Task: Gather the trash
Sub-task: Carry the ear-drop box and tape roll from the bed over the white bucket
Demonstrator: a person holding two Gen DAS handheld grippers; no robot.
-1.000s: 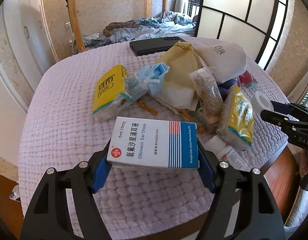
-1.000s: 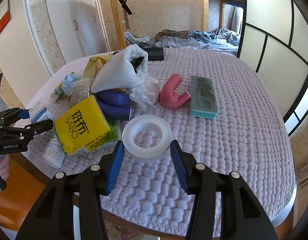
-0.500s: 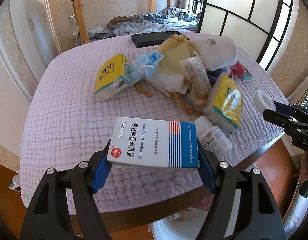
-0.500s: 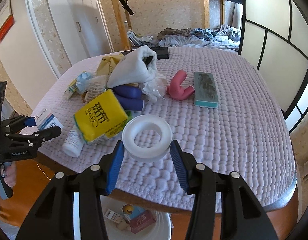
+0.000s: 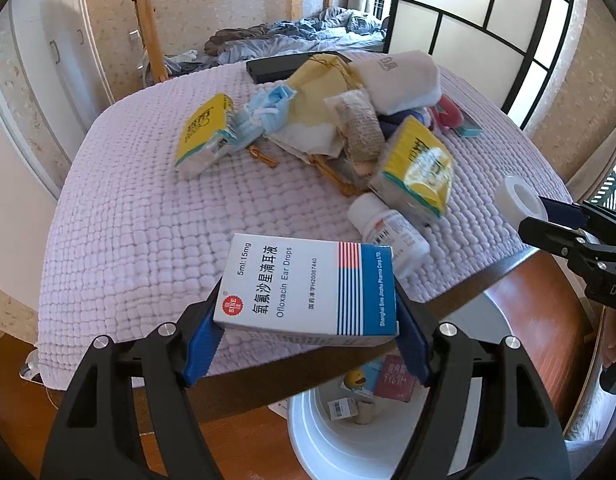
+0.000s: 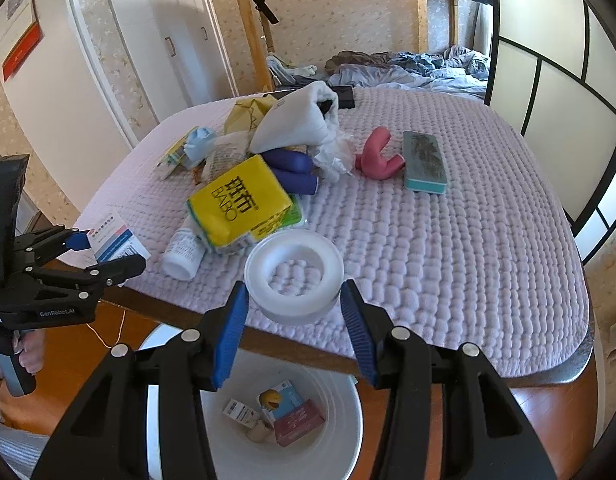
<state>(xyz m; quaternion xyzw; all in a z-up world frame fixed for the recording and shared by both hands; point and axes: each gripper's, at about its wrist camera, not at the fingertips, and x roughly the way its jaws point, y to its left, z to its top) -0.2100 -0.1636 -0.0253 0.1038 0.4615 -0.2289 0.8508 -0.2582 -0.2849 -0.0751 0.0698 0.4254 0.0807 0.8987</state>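
My left gripper (image 5: pixel 308 328) is shut on a white and blue ear drops box (image 5: pixel 308 288), held above the table's front edge. It also shows in the right wrist view (image 6: pixel 103 256) with the box (image 6: pixel 115 240). My right gripper (image 6: pixel 293 312) is shut on a white tape roll (image 6: pixel 293 272), held over the table edge; the roll shows in the left wrist view (image 5: pixel 520 200) too. A white trash bin (image 6: pixel 348 432) stands on the floor below both grippers, also visible in the left wrist view (image 5: pixel 308 432), with a few small boxes inside.
On the lilac quilted table (image 6: pixel 448 240) lie yellow tissue packs (image 6: pixel 235 204), a white pill bottle (image 5: pixel 388 232), a blue face mask (image 5: pixel 267 108), a white cloth bag (image 6: pixel 295 120), a pink object (image 6: pixel 378 156) and a teal case (image 6: pixel 424 160). A bed stands behind.
Both grippers have drawn back from the table toward its front edge with their objects held. The trash bin has come into view below them.
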